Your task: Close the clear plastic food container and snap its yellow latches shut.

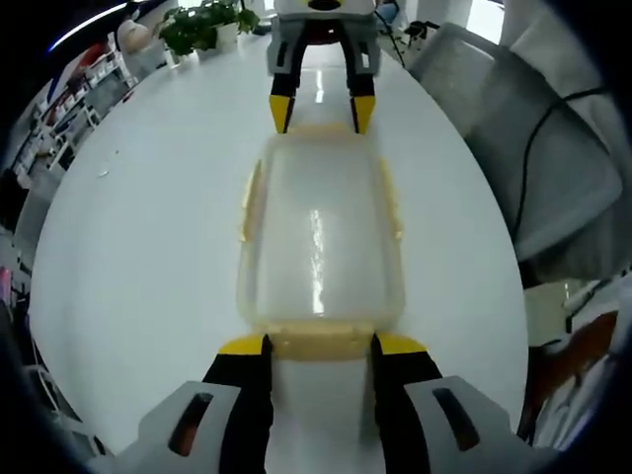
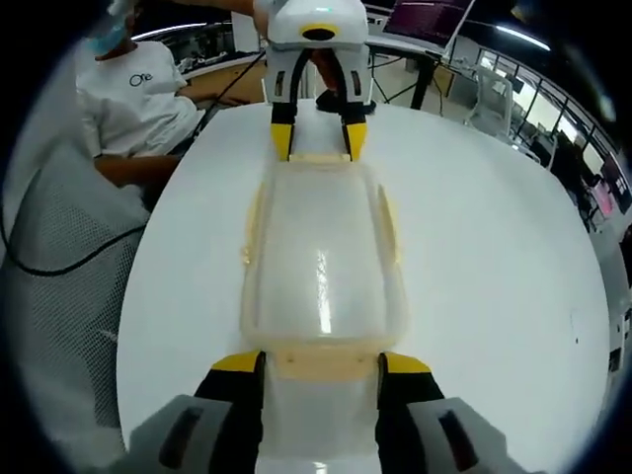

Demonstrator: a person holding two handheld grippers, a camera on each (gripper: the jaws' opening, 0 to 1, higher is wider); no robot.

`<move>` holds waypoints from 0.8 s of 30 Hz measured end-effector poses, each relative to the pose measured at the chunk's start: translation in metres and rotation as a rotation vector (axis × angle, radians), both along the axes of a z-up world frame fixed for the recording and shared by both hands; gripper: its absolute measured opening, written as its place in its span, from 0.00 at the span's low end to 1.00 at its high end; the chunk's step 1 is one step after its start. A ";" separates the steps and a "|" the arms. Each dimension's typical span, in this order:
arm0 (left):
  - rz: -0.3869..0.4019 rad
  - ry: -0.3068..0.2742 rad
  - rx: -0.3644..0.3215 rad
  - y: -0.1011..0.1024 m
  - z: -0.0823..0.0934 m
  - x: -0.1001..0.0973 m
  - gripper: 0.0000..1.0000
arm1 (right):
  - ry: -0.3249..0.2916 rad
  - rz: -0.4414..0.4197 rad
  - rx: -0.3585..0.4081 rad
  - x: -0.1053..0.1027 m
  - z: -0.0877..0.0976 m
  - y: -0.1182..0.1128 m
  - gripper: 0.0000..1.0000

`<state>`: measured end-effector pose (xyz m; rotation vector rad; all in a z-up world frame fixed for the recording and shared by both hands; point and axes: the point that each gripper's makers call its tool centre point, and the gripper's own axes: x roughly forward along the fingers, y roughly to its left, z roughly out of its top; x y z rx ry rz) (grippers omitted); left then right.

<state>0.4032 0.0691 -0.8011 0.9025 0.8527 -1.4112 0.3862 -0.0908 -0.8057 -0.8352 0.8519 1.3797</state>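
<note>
The clear plastic container lies lengthwise on the white table with its lid on. Yellow latches run along both long sides. My left gripper is open at the near end, its jaws either side of the yellow end latch. At the far end my right gripper is open too, its yellow tips at the other end latch. In the right gripper view the same container stretches away from my right gripper to the left gripper, with a yellow end latch between the near jaws.
A potted plant stands at the table's far edge. A grey chair is beside the table. A person in a white shirt sits at the table's edge, near a mesh chair and a laptop.
</note>
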 end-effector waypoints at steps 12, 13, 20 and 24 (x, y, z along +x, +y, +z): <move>0.006 -0.003 -0.009 -0.001 -0.001 -0.002 0.38 | -0.007 0.005 -0.011 0.001 0.001 -0.001 0.37; 0.007 -0.005 -0.009 -0.001 -0.001 -0.002 0.38 | -0.006 0.002 -0.012 0.001 0.001 -0.001 0.37; 0.021 -0.008 0.008 -0.001 0.000 -0.003 0.37 | -0.015 0.007 0.001 -0.001 0.001 -0.004 0.37; -0.012 -0.036 0.026 0.000 0.003 -0.011 0.37 | -0.031 0.029 -0.011 -0.005 0.005 -0.002 0.37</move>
